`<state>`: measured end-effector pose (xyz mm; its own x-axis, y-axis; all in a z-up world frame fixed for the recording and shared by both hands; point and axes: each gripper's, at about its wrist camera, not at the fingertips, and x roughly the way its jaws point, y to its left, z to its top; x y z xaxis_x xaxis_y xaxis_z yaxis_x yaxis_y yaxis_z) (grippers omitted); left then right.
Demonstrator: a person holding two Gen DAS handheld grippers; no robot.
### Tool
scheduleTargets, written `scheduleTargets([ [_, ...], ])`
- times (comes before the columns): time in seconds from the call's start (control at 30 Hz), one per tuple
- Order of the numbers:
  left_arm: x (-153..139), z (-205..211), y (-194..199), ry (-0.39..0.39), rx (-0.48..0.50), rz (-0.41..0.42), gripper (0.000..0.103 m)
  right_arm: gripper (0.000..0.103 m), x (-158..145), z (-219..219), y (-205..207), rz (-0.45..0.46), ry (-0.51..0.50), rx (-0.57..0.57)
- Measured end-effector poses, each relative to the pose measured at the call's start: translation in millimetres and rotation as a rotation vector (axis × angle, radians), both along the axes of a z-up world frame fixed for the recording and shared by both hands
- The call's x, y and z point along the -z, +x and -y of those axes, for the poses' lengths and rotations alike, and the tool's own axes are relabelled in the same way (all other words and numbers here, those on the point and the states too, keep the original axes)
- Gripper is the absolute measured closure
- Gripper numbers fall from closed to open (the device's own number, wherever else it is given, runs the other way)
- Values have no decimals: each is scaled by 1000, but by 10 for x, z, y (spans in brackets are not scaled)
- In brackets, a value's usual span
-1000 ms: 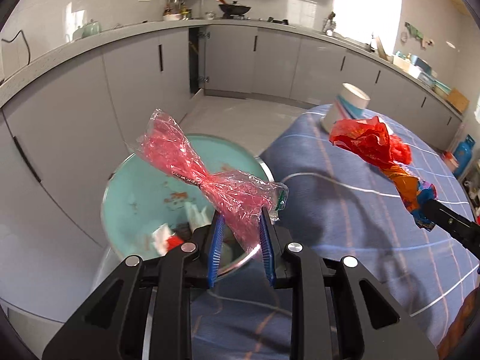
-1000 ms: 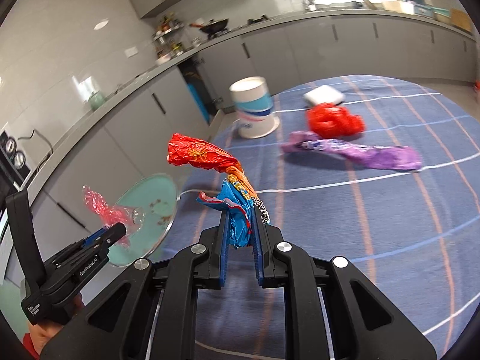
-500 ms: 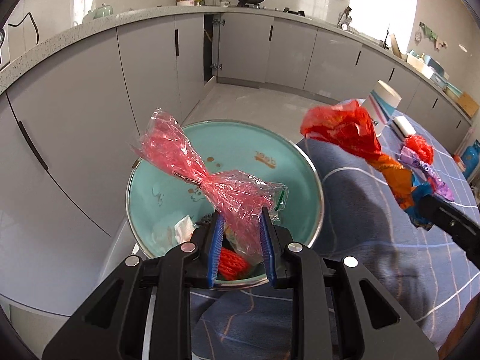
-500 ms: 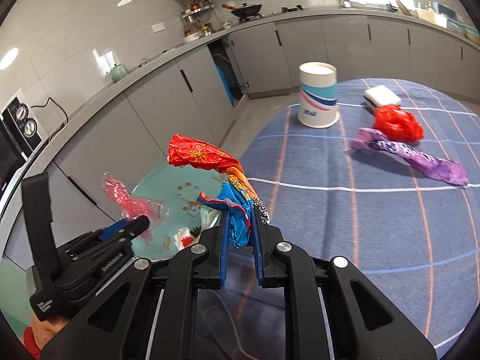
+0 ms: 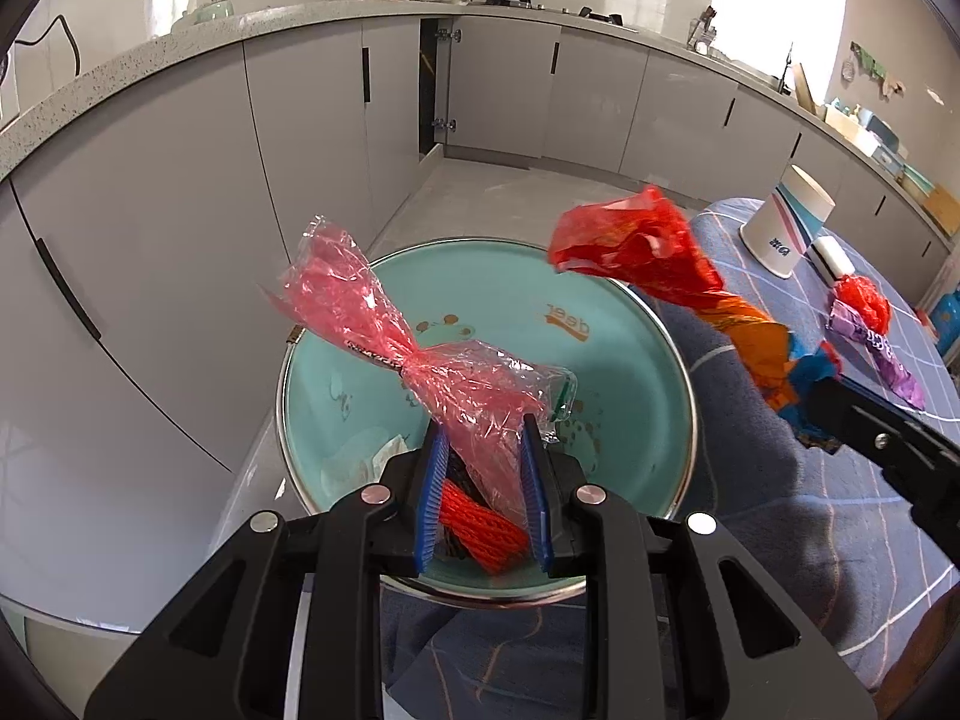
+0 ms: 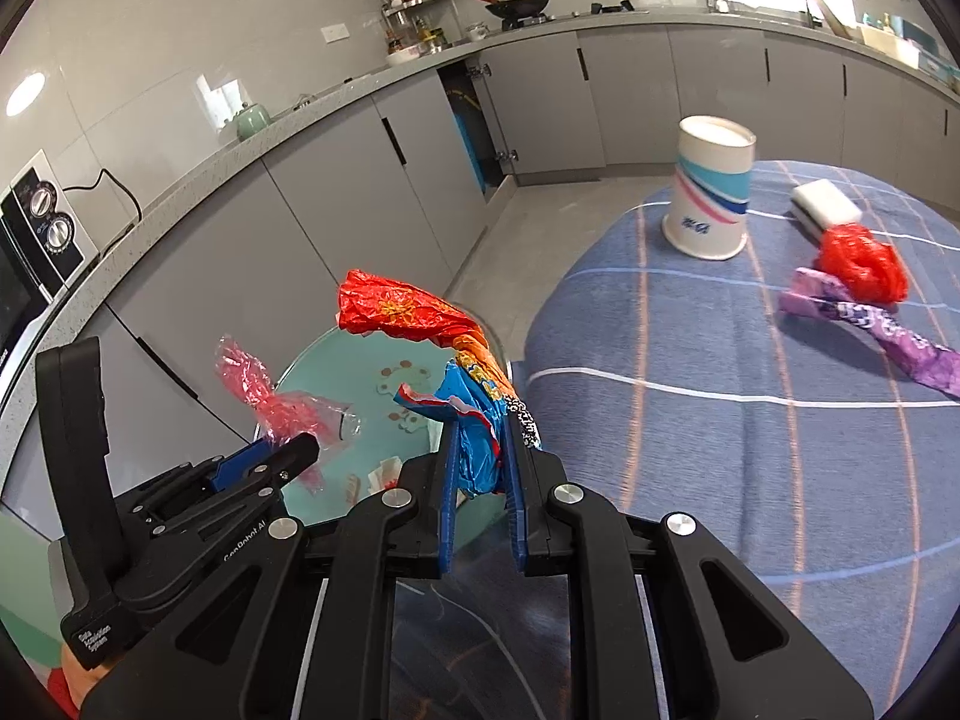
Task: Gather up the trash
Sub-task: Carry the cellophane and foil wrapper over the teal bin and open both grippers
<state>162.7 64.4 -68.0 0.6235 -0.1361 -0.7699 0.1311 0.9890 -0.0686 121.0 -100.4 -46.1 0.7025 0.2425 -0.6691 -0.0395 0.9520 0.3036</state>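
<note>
Holding two wrappers over the teal bin [image 5: 630, 324], already part-filled.
Left claw [image 5: 483, 483] clamps pink cellophane [image 5: 420, 354], right claw [image 6: 483, 477] clamps red-blue wrapper [image 6: 420, 315]; purple wrapper [image 6: 882, 333] and red bag [image 6: 861, 264] remain on the bench [image 6: 720, 450].

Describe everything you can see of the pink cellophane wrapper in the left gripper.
The pink cellophane wrapper is thin, see-through, crinkled plastic, twisted tight at its middle and flaring at both ends. One end is clamped between the blue pads of the left hand-held gripper; the rest slants up and leftward above the teal bin, touching nothing else.
</note>
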Motion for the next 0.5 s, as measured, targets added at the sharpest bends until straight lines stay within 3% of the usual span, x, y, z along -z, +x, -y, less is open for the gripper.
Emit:
scheduleTargets([
  [0.5,214,-116,179,-12,-5,-60,78,88,171,-241,305,-50,-2,-22],
])
